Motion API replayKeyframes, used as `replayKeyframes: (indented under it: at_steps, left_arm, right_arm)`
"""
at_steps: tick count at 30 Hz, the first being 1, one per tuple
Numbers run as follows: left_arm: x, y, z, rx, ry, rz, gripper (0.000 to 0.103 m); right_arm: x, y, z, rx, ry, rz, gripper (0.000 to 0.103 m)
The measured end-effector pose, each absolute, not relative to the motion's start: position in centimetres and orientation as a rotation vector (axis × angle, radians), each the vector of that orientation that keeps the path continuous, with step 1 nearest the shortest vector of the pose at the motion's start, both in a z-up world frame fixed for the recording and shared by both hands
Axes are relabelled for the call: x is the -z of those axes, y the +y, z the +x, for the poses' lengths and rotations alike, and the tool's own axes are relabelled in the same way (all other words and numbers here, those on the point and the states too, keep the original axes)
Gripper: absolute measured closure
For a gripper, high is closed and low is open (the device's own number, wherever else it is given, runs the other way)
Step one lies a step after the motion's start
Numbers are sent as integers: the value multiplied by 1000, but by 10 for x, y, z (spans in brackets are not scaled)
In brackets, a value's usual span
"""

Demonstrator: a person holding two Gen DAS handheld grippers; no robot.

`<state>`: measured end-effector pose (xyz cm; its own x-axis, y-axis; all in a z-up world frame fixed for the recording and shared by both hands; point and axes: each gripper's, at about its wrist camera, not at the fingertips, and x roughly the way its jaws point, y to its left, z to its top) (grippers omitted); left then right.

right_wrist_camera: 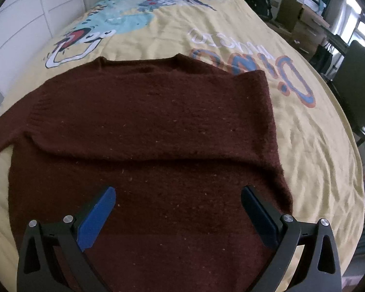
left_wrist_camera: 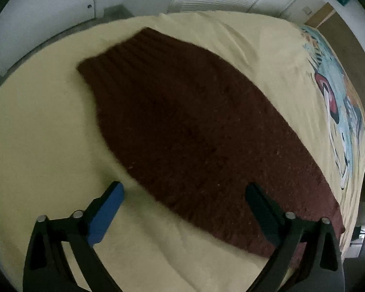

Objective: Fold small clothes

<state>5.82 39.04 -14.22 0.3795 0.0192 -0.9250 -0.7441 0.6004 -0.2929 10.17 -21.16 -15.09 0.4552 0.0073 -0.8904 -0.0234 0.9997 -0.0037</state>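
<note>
Both grippers hover just above the bed with jaws spread wide and nothing between the pads: your left gripper (left_wrist_camera: 182, 187) straddles the sweater's near edge, one finger over bare sheet, the other over knit; your right gripper (right_wrist_camera: 177, 192) sits over the body of the garment. The maroon sweater (right_wrist_camera: 146, 126) lies flat on the yellow bedspread (right_wrist_camera: 304, 133), one sleeve already folded across the chest, the other apparently trailing off to the left. Risk: if you close on the thick knit from above, you may pinch only the top layer, or catch bedspread with it, and drag the fold askew. The loose cover wrinkles easily and could ride up. A dark chair (right_wrist_camera: 352, 82) and cluttered shelves stand beside the bed, well apart from the work; nothing blocks either gripper.
</note>
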Motion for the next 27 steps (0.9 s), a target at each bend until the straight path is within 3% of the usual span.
replayKeyframes:
  at_steps: [5, 6, 7, 8, 17, 27]
  left_arm:
    - [146, 386, 69, -528, 1135, -742, 41]
    - [145, 385, 68, -526, 1129, -734, 56]
    - [143, 386, 66, -526, 1110, -740, 82]
    - [141, 388, 64, -518, 1092, -766, 93]
    - [88, 344, 57, -379, 1039, -660, 95]
    - [45, 202, 100, -110, 1053, -492, 96]
  right_arm:
    - [154, -214, 103, -9, 1109, -16, 0]
    - [154, -215, 103, -10, 1110, -14, 0]
    - [155, -216, 103, -10, 1110, -12, 0]
    - [155, -217, 103, -10, 1108, -10, 0]
    - [143, -239, 107, 33, 1068, 31, 0]
    - [118, -263, 116, 44, 1011, 72, 0]
